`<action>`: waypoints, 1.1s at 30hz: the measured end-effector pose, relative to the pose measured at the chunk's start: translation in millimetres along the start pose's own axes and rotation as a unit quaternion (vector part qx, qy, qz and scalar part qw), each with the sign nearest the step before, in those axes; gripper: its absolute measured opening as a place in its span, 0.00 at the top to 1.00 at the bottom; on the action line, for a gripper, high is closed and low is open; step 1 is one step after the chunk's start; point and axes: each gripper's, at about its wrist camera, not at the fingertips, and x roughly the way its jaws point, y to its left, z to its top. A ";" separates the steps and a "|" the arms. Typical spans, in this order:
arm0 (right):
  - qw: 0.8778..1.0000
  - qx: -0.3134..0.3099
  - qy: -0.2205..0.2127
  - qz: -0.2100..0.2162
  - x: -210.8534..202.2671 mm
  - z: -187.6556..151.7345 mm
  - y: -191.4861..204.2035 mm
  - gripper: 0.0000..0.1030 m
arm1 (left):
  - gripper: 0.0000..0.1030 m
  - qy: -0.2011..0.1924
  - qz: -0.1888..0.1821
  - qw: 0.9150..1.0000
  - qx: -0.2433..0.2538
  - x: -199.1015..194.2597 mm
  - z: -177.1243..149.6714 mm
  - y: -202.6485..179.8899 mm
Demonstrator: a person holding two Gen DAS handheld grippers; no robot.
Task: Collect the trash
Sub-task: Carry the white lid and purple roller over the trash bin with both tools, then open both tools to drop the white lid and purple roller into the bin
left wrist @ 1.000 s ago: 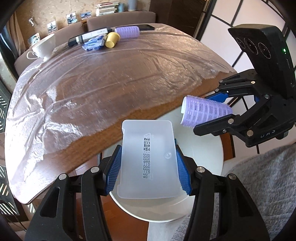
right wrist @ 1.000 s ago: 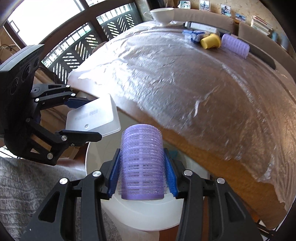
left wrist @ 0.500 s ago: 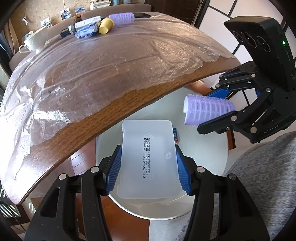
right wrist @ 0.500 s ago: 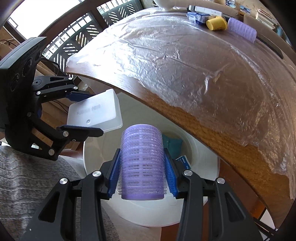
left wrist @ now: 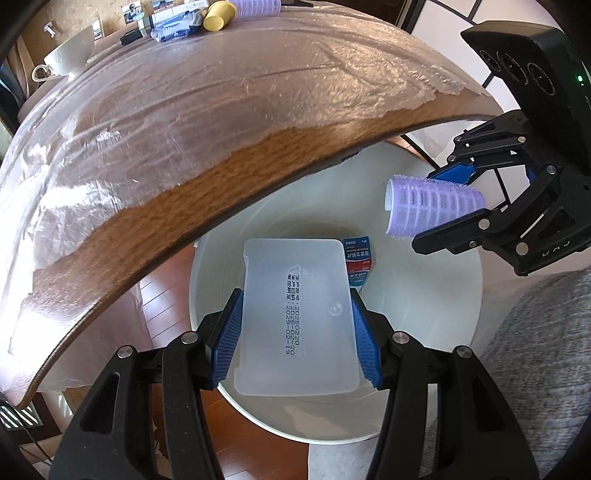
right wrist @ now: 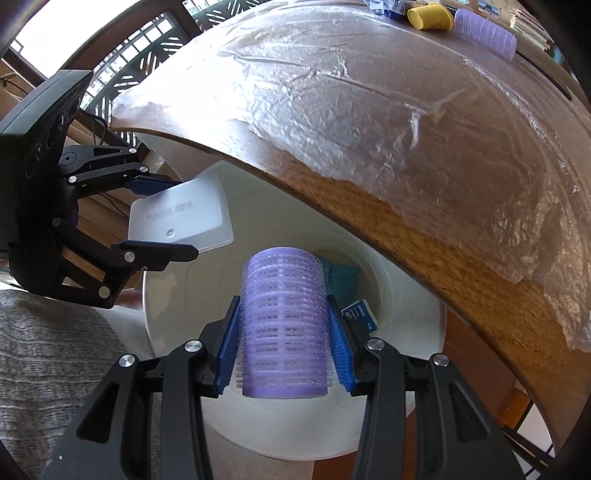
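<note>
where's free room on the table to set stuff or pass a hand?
The table's near and middle stretch, plastic sheet and wood edge, is bare. The far edge is crowded: cup, curler, wrapper, bowl. Both claws, left and right, hold items over the bin.

A frosted white lid (left wrist: 297, 314) printed with black characters is seen over a white bin (left wrist: 424, 387); a ridged lilac roller (right wrist: 283, 321) is flanked by blue pads (right wrist: 228, 341).
</note>
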 end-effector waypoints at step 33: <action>0.999 0.031 0.026 -0.012 35.4 -18.7 9.6 0.31 | 0.30 0.035 0.022 0.999 0.004 67.1 -21.5 -5.4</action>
